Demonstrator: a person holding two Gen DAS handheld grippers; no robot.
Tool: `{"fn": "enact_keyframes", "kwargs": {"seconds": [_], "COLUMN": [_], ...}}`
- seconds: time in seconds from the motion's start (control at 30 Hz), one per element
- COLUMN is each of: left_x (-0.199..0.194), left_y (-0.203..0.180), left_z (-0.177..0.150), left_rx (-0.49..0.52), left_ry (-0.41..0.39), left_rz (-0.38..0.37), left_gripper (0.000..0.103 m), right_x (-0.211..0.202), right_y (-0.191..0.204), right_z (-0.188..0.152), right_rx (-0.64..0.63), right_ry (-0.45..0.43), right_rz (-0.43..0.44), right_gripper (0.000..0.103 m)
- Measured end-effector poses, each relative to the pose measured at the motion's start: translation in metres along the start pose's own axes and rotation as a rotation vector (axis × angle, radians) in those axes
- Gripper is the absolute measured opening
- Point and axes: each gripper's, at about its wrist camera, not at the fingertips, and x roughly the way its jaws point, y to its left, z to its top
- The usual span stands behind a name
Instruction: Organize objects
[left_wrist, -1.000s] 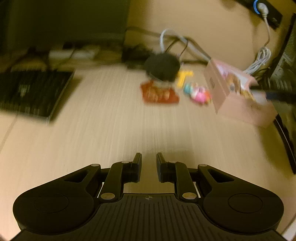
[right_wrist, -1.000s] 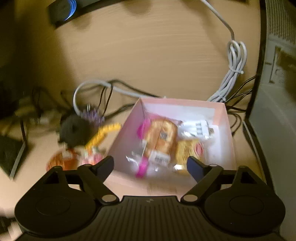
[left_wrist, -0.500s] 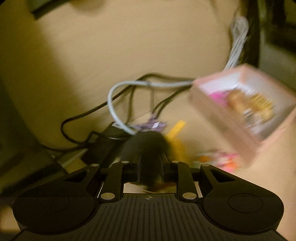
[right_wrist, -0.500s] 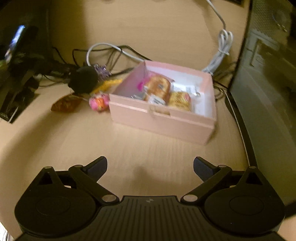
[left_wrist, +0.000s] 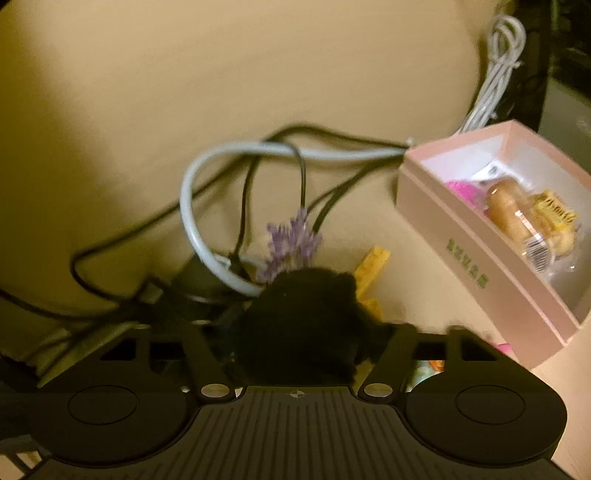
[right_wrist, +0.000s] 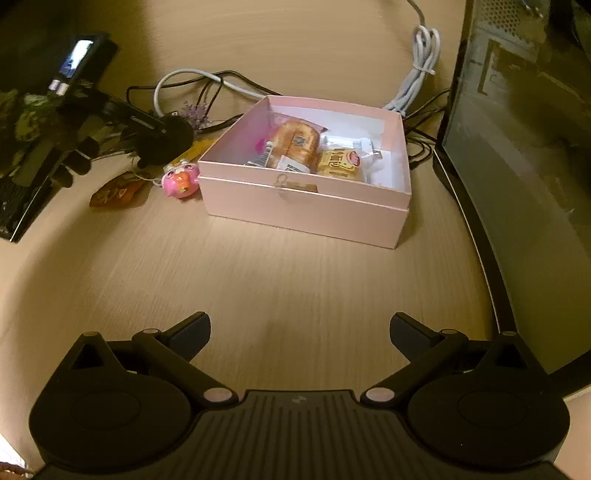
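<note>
A black fuzzy ball lies on the desk between the fingers of my left gripper. The jaws are opening, and I see no pad pressing on the ball. The right wrist view shows that same left gripper reaching down onto the ball. A pink open box holds a wrapped bread roll, a yellow snack packet and a white charger. My right gripper hangs wide open over bare desk in front of the box, with nothing between its fingers.
Left of the box lie a pink toy, an orange-brown packet, a yellow clip and a purple flower piece. Tangled cables run behind them. A dark computer case stands on the right, a keyboard on the left.
My left gripper swept across the desk to the black ball and went from shut to spread around it. My right gripper drew back from over the box and opened wider.
</note>
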Motion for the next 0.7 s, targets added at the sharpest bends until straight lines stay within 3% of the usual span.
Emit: {"fn": "enact_keyframes", "kwargs": {"seconds": [0.1, 0.3, 0.4, 0.53, 0.7], "left_x": [0.01, -0.016, -0.053, -0.113, -0.171], "left_y": [-0.002, 0.004, 0.01, 0.013, -0.002], "left_z": [-0.008, -0.024, -0.047, -0.101, -0.168], "left_rx": [-0.007, -0.119, -0.275, -0.539, -0.692], "left_ry": [0.049, 0.034, -0.006, -0.074, -0.101], "left_rz": [0.001, -0.029, -0.006, -0.072, -0.107], "left_gripper": [0.079, 0.074, 0.073, 0.073, 0.073], "right_x": [-0.003, -0.005, -0.005, 0.006, 0.043], "right_y": [0.001, 0.001, 0.009, 0.034, 0.086], "right_z": [0.0, 0.009, 0.027, 0.066, 0.125], "right_rx": [-0.01, -0.013, -0.036, -0.109, -0.253], "right_ry": [-0.006, -0.034, -0.081, -0.164, -0.248], "right_rz": [-0.006, -0.014, 0.007, 0.065, 0.143], "right_gripper": [0.103, 0.103, 0.103, 0.103, 0.103]}}
